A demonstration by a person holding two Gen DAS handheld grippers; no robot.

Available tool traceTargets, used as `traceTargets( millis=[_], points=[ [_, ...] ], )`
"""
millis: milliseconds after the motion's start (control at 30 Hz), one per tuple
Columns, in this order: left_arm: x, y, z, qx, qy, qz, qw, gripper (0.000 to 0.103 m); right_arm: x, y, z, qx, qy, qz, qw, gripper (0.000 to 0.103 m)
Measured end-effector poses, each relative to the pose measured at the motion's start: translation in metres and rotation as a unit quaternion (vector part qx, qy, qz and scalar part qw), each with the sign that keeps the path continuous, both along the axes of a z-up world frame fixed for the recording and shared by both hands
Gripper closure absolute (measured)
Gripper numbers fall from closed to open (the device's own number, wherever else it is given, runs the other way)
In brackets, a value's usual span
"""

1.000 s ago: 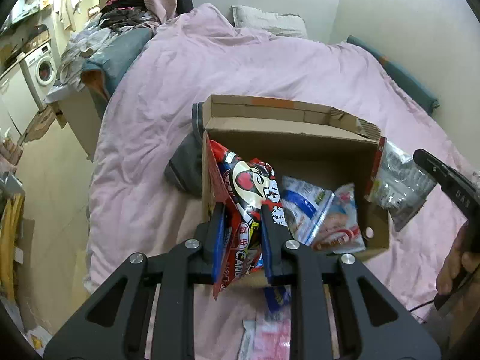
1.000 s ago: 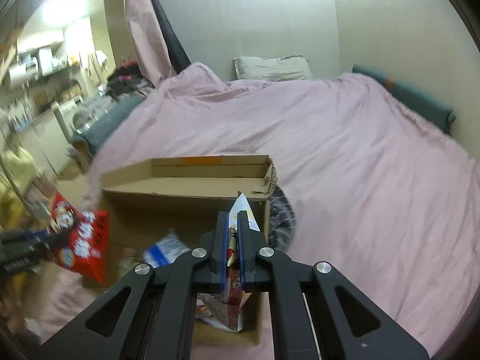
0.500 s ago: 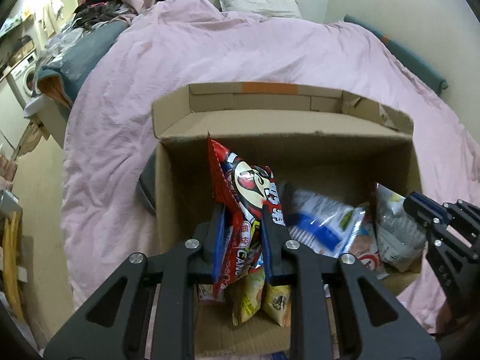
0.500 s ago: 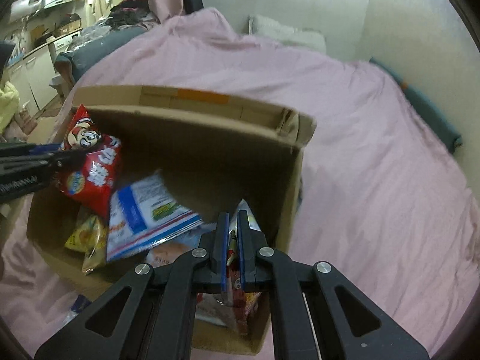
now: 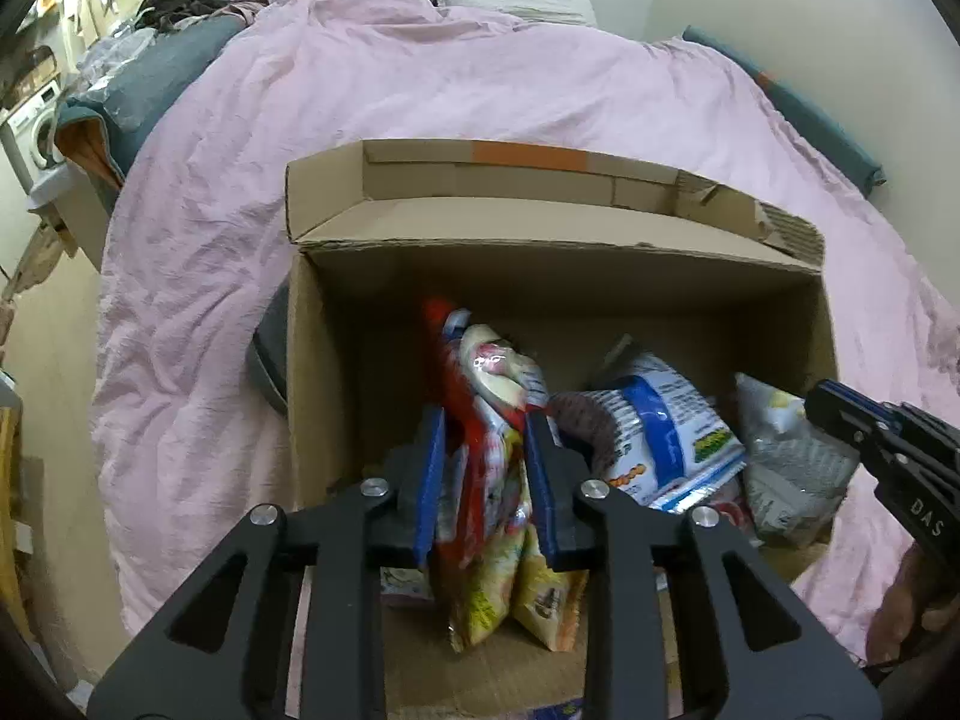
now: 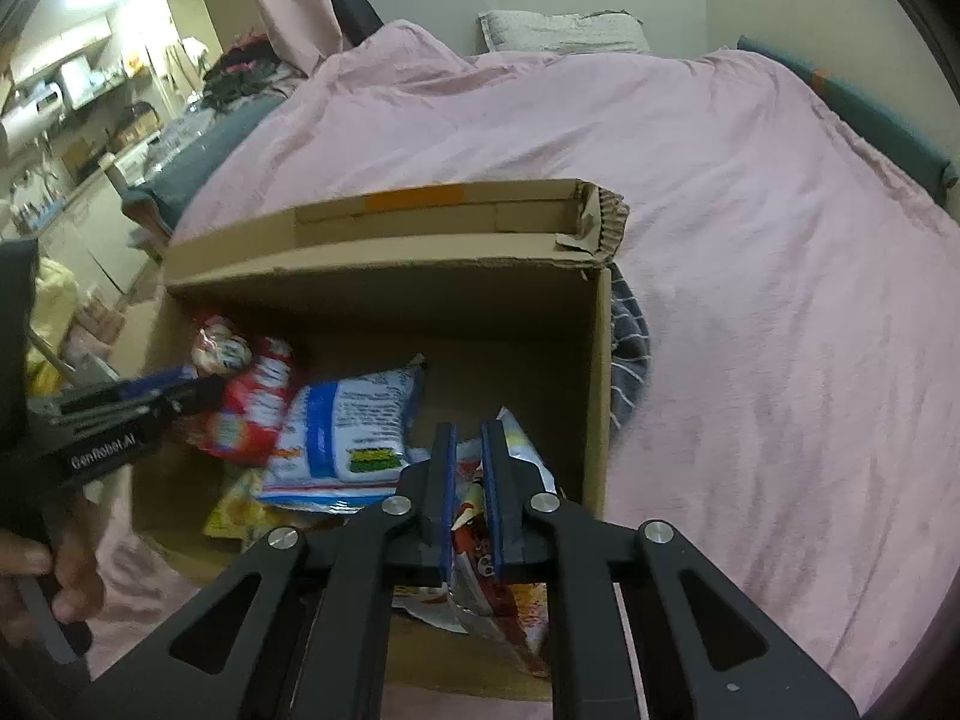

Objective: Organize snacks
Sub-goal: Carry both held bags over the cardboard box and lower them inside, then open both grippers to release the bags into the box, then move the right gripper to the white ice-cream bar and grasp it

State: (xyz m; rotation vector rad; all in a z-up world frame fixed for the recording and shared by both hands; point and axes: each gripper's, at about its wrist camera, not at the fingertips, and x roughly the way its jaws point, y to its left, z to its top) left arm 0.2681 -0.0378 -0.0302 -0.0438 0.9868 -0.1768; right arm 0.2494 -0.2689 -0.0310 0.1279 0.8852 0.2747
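A bed under a pink cover fills the upper part of both views, and an open cardboard box sits on it at the centre of the frame. Inside the box, a blue and white bag lies in the middle. The left tongs, at lower centre of the left view, are opening around a red snack bag between them, while the right tongs are opening around a silver packet in the box's right corner.
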Motion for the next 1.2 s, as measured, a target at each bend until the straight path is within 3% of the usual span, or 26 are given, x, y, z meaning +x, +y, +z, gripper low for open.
traceTargets(
  millis=[33,67,100,133,167,200,300,467,700,1000,1200],
  points=[
    [-0.001,0.000,0.002,-0.001,-0.001,-0.001,1.0000,0.071,0.000,0.000,0.002,0.008,-0.002,0.002,1.000,0.088],
    [-0.003,0.001,0.004,-0.002,-0.005,-0.001,1.0000,0.057,-0.002,-0.002,0.005,0.020,-0.005,0.005,1.000,0.082],
    [-0.005,0.002,0.007,-0.006,-0.009,0.002,0.9999,0.039,-0.003,-0.004,0.009,0.031,-0.012,0.005,0.999,0.069],
    [-0.007,0.003,0.009,-0.010,-0.013,0.007,0.9998,0.031,-0.005,-0.005,0.012,0.035,-0.020,0.003,0.999,0.056],
    [-0.009,0.004,0.013,-0.015,-0.018,0.012,0.9997,0.021,-0.008,-0.006,0.017,0.039,-0.034,0.000,0.999,0.027],
    [-0.010,0.006,0.017,-0.022,-0.024,0.016,0.9993,0.020,-0.013,-0.009,0.023,0.044,-0.052,-0.003,0.998,0.019],
    [-0.013,0.010,0.024,-0.033,-0.027,0.023,0.9988,0.020,-0.016,-0.014,0.031,0.054,-0.068,-0.010,0.996,0.019],
    [-0.018,0.013,0.028,-0.016,-0.037,0.029,0.9988,0.020,-0.017,-0.021,0.026,0.077,-0.045,-0.019,0.996,0.019],
    [-0.029,0.015,0.036,-0.006,-0.047,0.036,0.9982,0.020,-0.026,-0.016,0.018,0.066,-0.023,-0.024,0.997,0.019],
    [-0.054,0.013,0.042,0.018,-0.068,0.056,0.9959,0.020,-0.046,-0.007,0.021,0.043,-0.029,-0.012,0.999,0.017],
    [-0.077,0.015,0.048,-0.008,-0.060,0.047,0.9971,0.020,-0.051,-0.011,0.017,0.032,0.009,-0.030,0.999,0.017]
  ],
)
